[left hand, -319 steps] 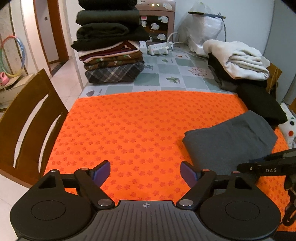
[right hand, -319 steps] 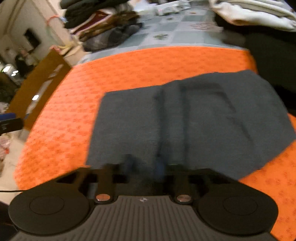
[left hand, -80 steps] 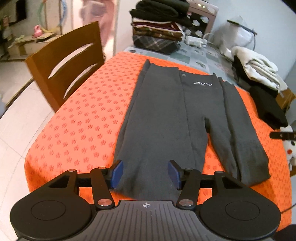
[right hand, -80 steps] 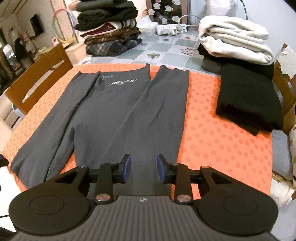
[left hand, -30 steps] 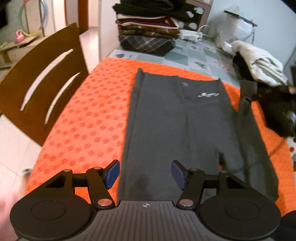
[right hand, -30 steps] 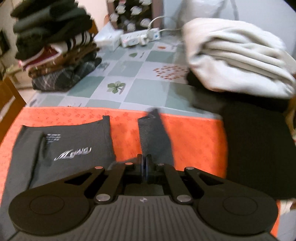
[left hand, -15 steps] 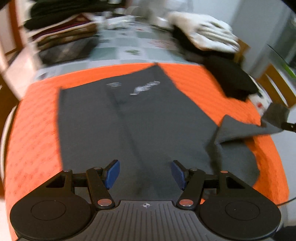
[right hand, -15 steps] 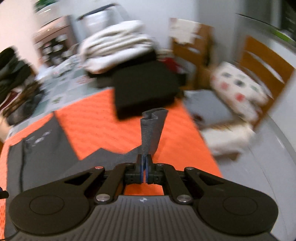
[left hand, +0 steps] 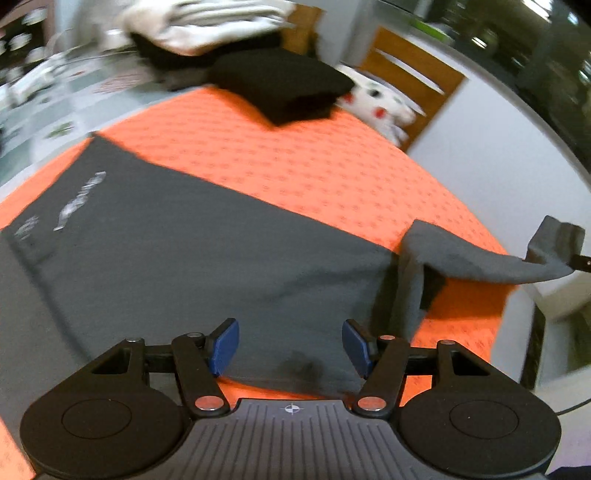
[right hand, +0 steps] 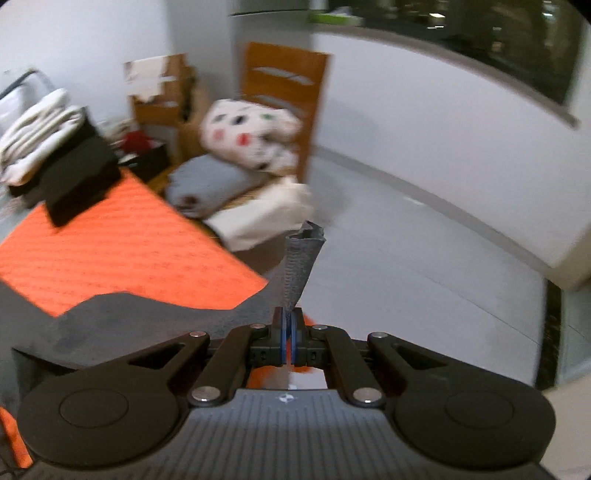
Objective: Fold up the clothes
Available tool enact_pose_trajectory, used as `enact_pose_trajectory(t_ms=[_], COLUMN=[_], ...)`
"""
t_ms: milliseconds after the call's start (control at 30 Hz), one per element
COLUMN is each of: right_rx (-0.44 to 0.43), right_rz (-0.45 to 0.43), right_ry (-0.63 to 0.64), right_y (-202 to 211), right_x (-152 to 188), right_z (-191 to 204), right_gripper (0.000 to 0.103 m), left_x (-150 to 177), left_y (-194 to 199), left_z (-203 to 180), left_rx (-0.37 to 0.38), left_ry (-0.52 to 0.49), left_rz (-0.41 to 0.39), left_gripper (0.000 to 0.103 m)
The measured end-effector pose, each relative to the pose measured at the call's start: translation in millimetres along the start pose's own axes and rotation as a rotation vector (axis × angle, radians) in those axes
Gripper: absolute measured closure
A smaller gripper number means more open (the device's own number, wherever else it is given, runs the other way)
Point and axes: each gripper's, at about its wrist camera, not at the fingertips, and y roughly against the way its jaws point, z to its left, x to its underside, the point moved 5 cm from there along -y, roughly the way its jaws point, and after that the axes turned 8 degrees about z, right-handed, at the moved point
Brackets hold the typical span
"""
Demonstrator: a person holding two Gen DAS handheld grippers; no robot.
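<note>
The grey trousers lie spread flat on the orange patterned cloth that covers the table, their printed waistband toward the far left of the left wrist view; one leg end is lifted off the cloth at the right and stretches out past the table edge, pinched in the right gripper, whose blue pads are clenched tight on a narrow upright fold of the grey fabric; the left gripper hangs over the near edge of the trousers with its blue pads apart and released, nothing between them but the cloth lying below.

At the far side of the orange cloth sits a folded black garment, with a blurred pile of white and dark clothes behind it; beyond the table's right edge stands a wooden chair, and on its seat are heaped a white spotted bundle, a grey folded piece under it and a cream one lowest; whether any box or basket holds these cannot be told through the blur.
</note>
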Motion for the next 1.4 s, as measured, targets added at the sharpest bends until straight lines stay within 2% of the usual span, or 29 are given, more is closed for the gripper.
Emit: enact_pose_trajectory(t_ms=[233,467,567,633,800,900,1167,1400], right_rx=[0.125,0.212,0.239,0.24,0.177,0.128,-0.052,-0.178], right_rz=[0.018,0.094,0.088,0.077,0.05,0.049,0.081,0.101], right_ry=[-0.109,-0.229,-0.268,-0.274,-0.29,-0.26,-0.17,-0.072], right_y=[41.0,66.3,73.1,79.0,89.7,88.1,98.4,109.3], right_x=[63.5,136.3,159.8,171.3,186.3,179.5,189.4,199.9], right_z=[-52.6,-92.9,-101.1,-100.9,-85.0,-60.2,6.9,66.3], right_gripper=[0.1,0.099,0.092,0.082,0.073,0.07,0.067,0.063], left_x=[2.6,15.7,24.2,28.6,37.4,39.9,53.8,64.4], left_y=[-11.6,-10.8,-10.5,-9.6,-1.0,5.6,29.1,53.0], left_z=[-24.8,-32.8,-28.5,-23.6,0.9,23.9,100.0,170.6], left_rx=[0.062,0.094,0.087,0.075,0.044,0.012,-0.136,-0.266], left_ry=[-0.103,-0.127,-0.127,-0.125,-0.098,-0.07,0.011,0.133], left_rz=[0.021,0.014,0.012,0.001,-0.029,-0.044,-0.056,-0.079], left_gripper=[0.038,0.038,0.038,0.038,0.038,0.038,0.038,0.038])
